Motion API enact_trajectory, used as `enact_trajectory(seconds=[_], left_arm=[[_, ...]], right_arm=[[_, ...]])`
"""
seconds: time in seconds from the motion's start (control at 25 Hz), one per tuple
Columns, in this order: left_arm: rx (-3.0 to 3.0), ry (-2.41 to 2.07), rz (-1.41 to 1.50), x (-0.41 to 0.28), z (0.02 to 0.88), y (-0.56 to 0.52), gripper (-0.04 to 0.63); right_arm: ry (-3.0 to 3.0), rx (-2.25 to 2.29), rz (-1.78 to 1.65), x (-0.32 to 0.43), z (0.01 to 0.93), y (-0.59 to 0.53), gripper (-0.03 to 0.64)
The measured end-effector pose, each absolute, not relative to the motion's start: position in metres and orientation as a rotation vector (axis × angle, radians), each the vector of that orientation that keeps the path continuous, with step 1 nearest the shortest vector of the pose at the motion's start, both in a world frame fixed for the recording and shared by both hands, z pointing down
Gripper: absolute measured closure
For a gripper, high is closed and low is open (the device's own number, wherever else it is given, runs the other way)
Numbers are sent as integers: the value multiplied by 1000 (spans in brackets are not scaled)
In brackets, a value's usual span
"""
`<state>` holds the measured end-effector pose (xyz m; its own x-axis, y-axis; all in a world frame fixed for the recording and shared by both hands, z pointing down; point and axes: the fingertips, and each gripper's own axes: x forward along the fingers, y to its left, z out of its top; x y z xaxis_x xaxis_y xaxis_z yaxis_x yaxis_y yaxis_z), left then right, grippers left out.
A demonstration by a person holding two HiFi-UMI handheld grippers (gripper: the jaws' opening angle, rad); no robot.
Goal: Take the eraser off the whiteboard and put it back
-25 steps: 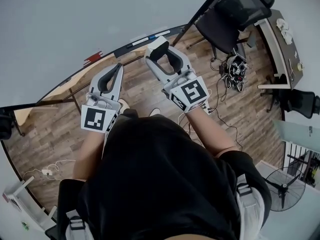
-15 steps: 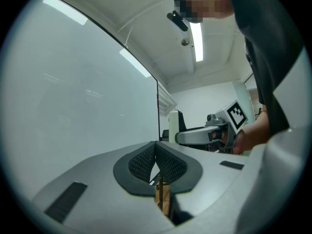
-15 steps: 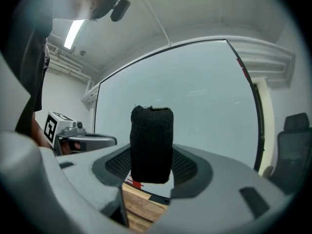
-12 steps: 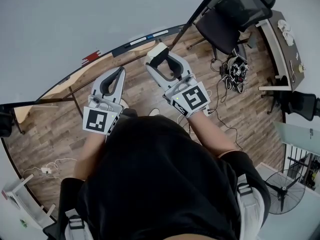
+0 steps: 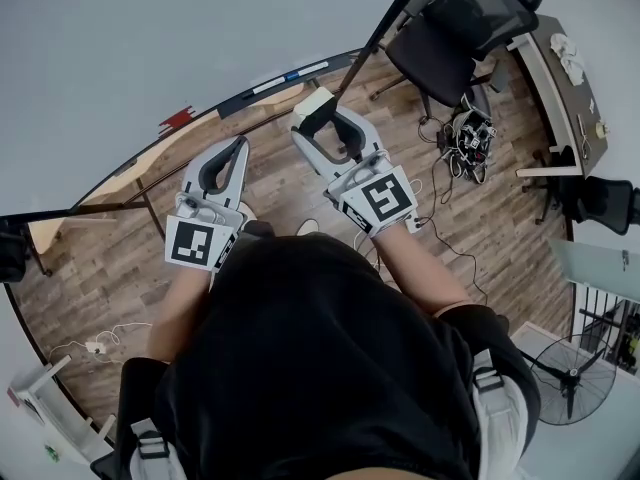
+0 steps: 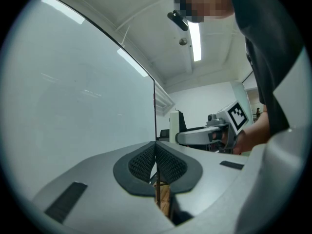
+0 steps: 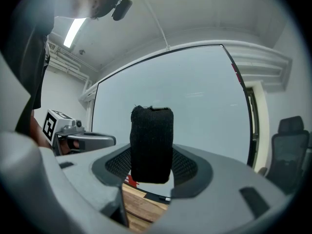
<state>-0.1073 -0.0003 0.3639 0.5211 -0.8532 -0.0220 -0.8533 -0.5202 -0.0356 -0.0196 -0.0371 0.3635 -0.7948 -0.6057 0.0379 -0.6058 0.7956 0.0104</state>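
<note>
1. Between the pads of your right gripper, the eraser sits clamped, short of the whiteboard; releasing early would drop it.
2. Your left gripper, closed and empty, could bump the board.

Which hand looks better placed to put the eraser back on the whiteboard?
Right. The right gripper has its fingers clamped on the eraser, which faces the whiteboard. The left gripper is shut on nothing, so it would first have to take the eraser over.
</note>
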Motion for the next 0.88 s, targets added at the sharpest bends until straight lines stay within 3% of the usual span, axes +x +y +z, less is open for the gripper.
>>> enact_trajectory(seconds=[0.88], left_arm=[[-2775, 1348, 35, 26, 355, -30, 600]], right_arm=[[-2844, 1191, -14, 113, 369, -60, 394]])
